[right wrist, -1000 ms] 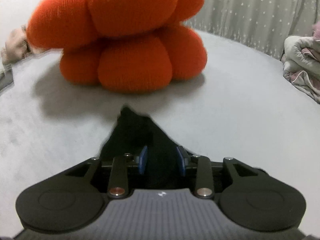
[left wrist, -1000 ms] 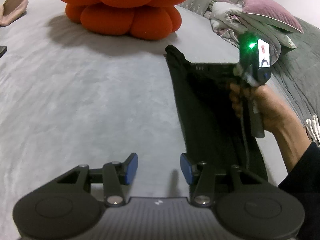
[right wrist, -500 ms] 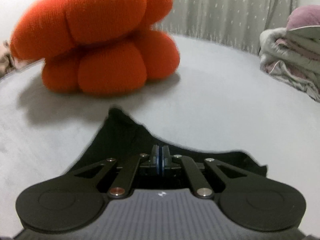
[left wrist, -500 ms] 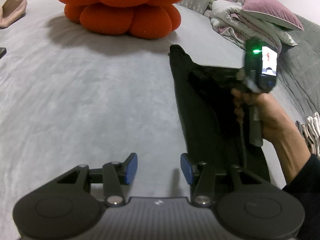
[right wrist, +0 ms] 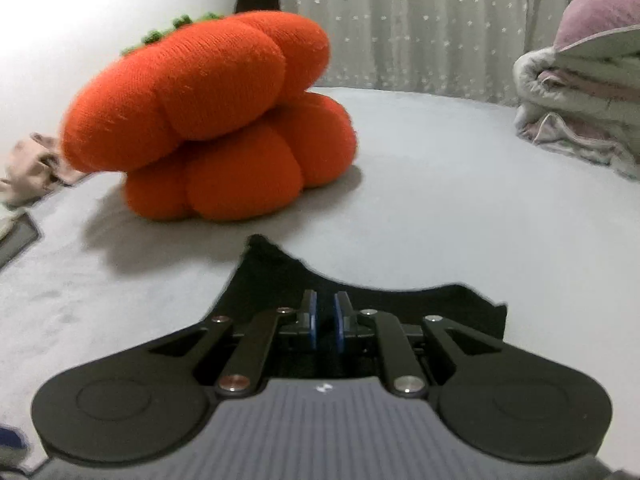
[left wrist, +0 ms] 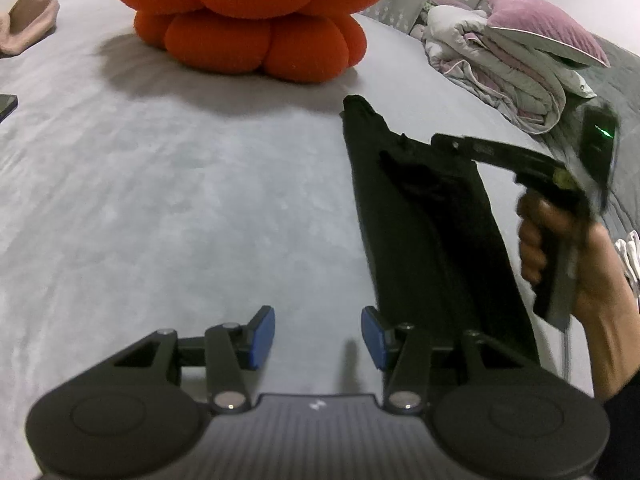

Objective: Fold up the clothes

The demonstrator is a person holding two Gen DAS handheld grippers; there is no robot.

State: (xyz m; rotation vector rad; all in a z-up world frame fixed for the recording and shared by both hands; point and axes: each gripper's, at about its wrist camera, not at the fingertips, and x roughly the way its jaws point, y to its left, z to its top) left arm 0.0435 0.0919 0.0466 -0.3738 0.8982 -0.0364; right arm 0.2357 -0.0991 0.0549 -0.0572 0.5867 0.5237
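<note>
Black garment (left wrist: 420,216) lies long and narrow on the grey bed (left wrist: 160,200), its far end under the right tool (right wrist: 324,320), whose jaws are opening, while the left tool (left wrist: 318,338) waits spread and empty beside its near end.

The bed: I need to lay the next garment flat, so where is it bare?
The widest bare patch of the bed lies left of the black garment, in front of the orange cushion. A narrower strip runs between the cushion and the folded bedding. The right edge, by the bedding, is crowded.
</note>
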